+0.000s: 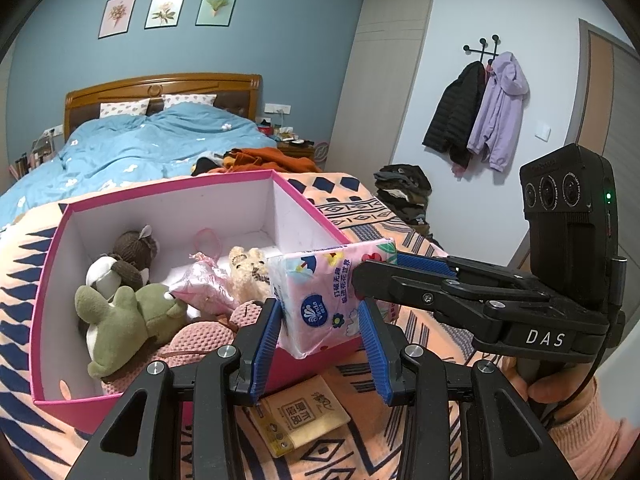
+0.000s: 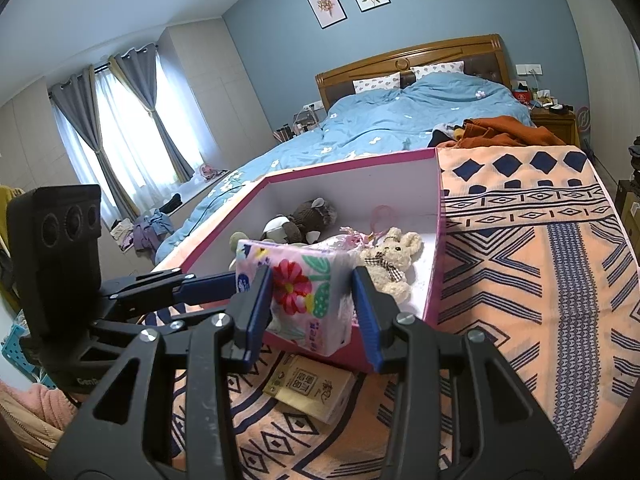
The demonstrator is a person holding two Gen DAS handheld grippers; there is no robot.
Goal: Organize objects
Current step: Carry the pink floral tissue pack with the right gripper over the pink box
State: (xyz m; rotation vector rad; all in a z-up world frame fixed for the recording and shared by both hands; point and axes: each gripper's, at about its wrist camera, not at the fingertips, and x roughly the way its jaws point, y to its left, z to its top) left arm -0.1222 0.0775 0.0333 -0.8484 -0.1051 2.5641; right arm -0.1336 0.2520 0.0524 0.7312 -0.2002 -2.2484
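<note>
Both my grippers, left [image 1: 320, 344] and right [image 2: 312, 312], pinch one pink floral tissue pack [image 1: 320, 300] between fingers, over pink box [image 1: 48, 288] rim, on bed.

Centre: tissue pack [image 1: 320, 300], pink wrapper with a red flower, green leaves and a blue round logo. Behind it: box [image 1: 48, 280], magenta outside, white inside, holding a green plush frog [image 1: 120, 320], a brown plush [image 1: 136, 246] and a cream plush rabbit [image 2: 394, 260] with a checked bow. Underneath: blanket [image 2: 540, 260], peach with navy diamonds and zigzags. Lower centre: tan packet [image 1: 308, 412]. Upper frame: light blue duvet [image 1: 160, 140] with white flowers. Gripper pads [image 1: 268, 344]: blue on black.
</note>
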